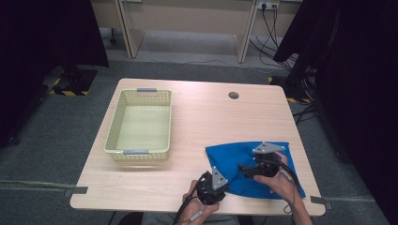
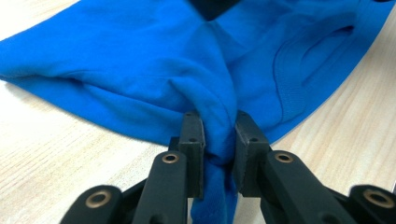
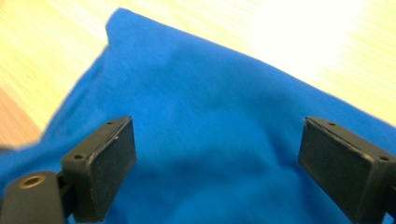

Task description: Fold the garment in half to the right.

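Pinching blue cloth [image 2: 154, 60], left gripper [image 2: 218, 140] low; right gripper [image 3: 217, 163] seemingly hovering, jaws spread.

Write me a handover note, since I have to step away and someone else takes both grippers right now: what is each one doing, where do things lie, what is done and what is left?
Left gripper: shut on a pinched fold at the near edge of the crumpled blue cotton garment.
Right gripper: open, fingers spread wide above the garment, gripping nothing.
Garment lies on the near right part of the pale wooden table.
The pale yellow perforated plastic basket stands on the left part of the table, with nothing in it.
Done: one hold taken.
Left, probably: a second hold with the right gripper, then folding the garment or moving it to the basket.
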